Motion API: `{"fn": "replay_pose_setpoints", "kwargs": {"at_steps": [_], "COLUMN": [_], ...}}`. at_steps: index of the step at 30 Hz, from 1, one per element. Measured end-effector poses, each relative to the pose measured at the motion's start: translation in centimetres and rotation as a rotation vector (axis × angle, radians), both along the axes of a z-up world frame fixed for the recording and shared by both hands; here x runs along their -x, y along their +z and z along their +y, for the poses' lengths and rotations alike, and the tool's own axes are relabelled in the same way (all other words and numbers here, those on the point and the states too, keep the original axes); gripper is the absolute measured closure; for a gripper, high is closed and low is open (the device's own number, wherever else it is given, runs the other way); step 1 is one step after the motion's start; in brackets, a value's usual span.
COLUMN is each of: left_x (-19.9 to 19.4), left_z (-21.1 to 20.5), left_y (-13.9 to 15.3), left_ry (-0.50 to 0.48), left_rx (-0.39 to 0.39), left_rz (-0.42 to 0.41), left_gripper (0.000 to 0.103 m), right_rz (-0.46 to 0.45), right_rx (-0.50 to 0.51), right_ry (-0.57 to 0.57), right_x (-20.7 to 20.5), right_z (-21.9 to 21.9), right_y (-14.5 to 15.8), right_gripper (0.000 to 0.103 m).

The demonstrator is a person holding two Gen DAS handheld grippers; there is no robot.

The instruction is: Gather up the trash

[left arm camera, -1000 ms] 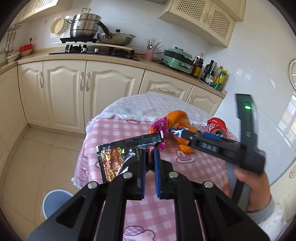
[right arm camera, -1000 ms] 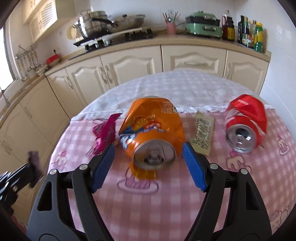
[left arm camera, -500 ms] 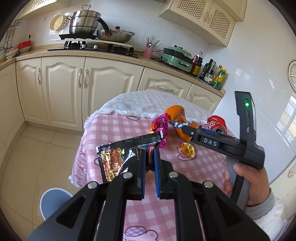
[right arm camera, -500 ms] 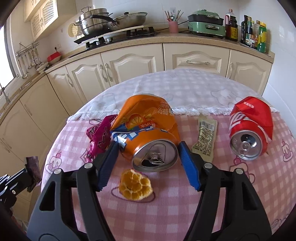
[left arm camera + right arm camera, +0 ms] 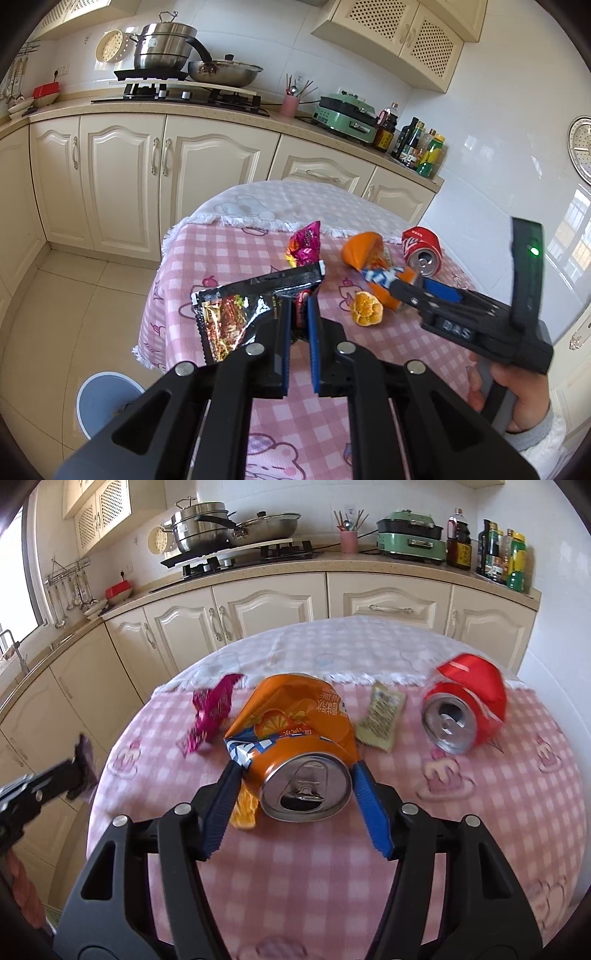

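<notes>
left tool [image 5: 298,314] clamps black wrapper [image 5: 236,314] | right tool [image 5: 295,801] grips orange can [image 5: 295,738] above desk [image 5: 480,830] | left beside orange can: red can [image 5: 465,712], pink wrapper [image 5: 212,709], sachet [image 5: 380,720], peel [image 5: 365,308] | bin [image 5: 103,398] below desk, nothing visibly binned

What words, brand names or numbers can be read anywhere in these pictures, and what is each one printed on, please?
"DAS": on the body of the right gripper, seen from the left wrist camera.
Chinese characters on the orange can: too distorted to read.
White lettering on the red can: too small.
Print on the black wrapper in the left gripper: blurred.
Print on the beige packet: blurred.
Labels on the bottles: too small.
</notes>
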State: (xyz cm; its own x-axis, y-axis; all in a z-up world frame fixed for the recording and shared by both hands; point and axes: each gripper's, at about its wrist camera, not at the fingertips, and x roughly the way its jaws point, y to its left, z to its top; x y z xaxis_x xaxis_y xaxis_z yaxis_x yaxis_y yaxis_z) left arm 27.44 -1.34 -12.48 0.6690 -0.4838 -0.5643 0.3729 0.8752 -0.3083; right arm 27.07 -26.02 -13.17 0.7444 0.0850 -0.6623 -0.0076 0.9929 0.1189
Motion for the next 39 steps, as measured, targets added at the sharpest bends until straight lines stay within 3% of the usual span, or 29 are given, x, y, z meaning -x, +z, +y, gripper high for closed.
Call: {"fn": "replay_pose_setpoints", "kwargs": {"at_steps": [4,7,9,13,18,23,28,29,30,33,39], "left_x": [0.6,0.9,1.3,1.9,1.8,1.4,1.3,1.2,1.2,1.2,1.5], "left_z": [-0.2,-0.5,-0.6,-0.2,-0.1,-0.7,-1.0,-1.0,-0.9,-0.8,-0.5], "left_y": [0.1,0.1,0.2,0.4,0.5,0.5,0.4,0.4,0.3,0.2,-0.1], "left_ry": [-0.008,-0.012,-0.015,-0.013,-0.006,-0.012,-0.019,-0.019,-0.02,-0.022,-0.027], "left_rx": [0.003,0.006,0.003,0.003,0.013,0.016,0.02,0.021,0.023,0.029,0.033], "left_rz": [-0.003,-0.002,-0.006,-0.015,-0.014,-0.01,-0.01,-0.009,-0.008,-0.007,-0.001], "left_gripper": [0.095,0.095,0.095,0.095,0.095,0.095,0.095,0.095,0.095,0.095,0.095], "right_rz": [-0.002,-0.03,-0.03,0.001,0.128,0.158,0.12,0.097,0.083,0.05,0.078], "right_rx": [0.037,0.11,0.099,-0.09,-0.264,-0.309,-0.257,-0.229,-0.207,-0.086,-0.086], "right_ry": [-0.01,-0.027,-0.008,-0.05,-0.046,-0.002,0.035,0.044,0.047,0.074,0.144], "right_x": [1.3,1.4,0.8,-1.0,-3.9,-4.5,-3.8,-3.4,-3.1,-2.2,-1.4], "right_z": [0.0,0.8,0.8,-2.5,-4.9,-4.1,-2.5,-2.0,-1.7,0.4,2.0], "right_y": [0.3,0.9,1.2,1.2,-1.0,-1.5,-0.7,-0.2,0.2,1.3,1.3], "right_gripper": [0.041,0.035,0.034,0.034,0.034,0.037,0.063,0.068,0.08,0.093,0.093]}}
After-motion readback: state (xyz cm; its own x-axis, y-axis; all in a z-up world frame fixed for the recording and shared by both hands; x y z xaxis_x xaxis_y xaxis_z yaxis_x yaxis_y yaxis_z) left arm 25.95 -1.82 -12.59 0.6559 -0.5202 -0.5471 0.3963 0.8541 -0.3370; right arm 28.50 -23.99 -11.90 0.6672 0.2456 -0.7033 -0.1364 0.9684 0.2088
